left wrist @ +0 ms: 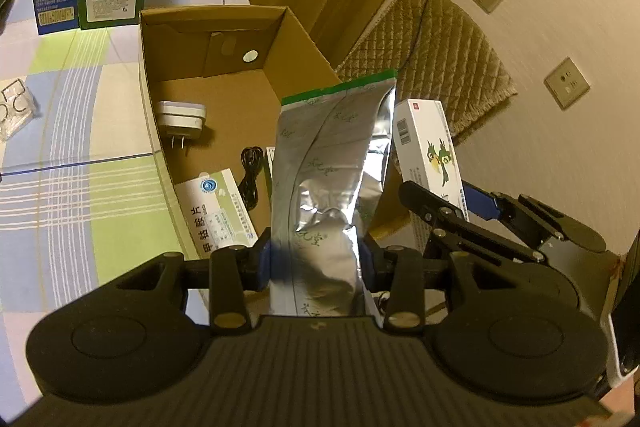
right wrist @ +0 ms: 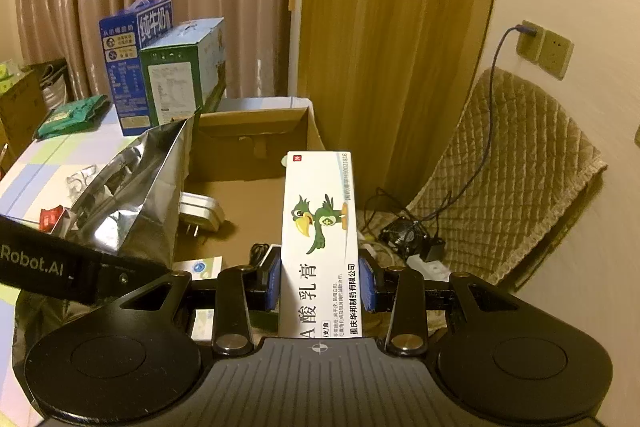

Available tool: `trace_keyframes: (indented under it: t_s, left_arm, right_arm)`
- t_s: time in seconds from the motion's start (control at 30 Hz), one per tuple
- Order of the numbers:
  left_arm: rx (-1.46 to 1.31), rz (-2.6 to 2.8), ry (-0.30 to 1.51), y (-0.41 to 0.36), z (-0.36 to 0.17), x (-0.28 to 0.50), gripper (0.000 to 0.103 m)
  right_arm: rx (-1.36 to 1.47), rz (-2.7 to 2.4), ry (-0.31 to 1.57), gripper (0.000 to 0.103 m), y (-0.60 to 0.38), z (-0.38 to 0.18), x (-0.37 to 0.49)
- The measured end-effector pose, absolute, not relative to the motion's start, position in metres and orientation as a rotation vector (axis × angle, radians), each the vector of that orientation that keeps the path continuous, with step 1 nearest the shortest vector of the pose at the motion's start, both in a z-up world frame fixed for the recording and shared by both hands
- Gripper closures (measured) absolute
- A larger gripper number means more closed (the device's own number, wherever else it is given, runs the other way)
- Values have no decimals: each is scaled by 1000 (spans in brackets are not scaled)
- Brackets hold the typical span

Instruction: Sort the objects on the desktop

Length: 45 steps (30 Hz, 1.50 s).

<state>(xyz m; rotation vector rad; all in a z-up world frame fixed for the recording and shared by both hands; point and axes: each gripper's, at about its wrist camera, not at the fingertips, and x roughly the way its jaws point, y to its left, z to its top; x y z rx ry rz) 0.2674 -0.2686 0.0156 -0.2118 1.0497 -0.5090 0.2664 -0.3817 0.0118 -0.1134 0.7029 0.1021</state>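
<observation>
The brown box (left wrist: 224, 39), upper middle of the frame, already has a plug (left wrist: 181, 119), a cable and a small packet. The left claw (left wrist: 316, 263) squeezes a shiny bag (left wrist: 332, 163); the right claw (right wrist: 320, 287) squeezes a bird box (right wrist: 320, 211), both over it, not dropped in yet

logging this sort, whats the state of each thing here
foil bag: held in left gripper, upright
ointment box: held in right gripper, upright
carton: open, partly filled
plug adapter: lying in carton
black cable: coiled in carton
</observation>
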Motion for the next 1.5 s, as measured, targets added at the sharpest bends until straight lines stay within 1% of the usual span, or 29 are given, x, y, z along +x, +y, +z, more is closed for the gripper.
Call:
trace_keyframes:
  t_s: [0.37,0.73,1.0,1.5]
  left_arm:
    - [-300,-458,1054,-267,8,312,67]
    - [-365,-378,1050,-258,-8,349,67]
    - [-399,-348,1054,-255,-19,362,67]
    - [-411,-318,1029,-250,-22,366,67]
  right_arm:
    - [-131,118,716,68,-377,7,311]
    - [-156,150,753,68,-366,-11,352]
    - [-179,156,775,68,-359,-22,369]
    - [-200,160,787,68,-355,-28,379]
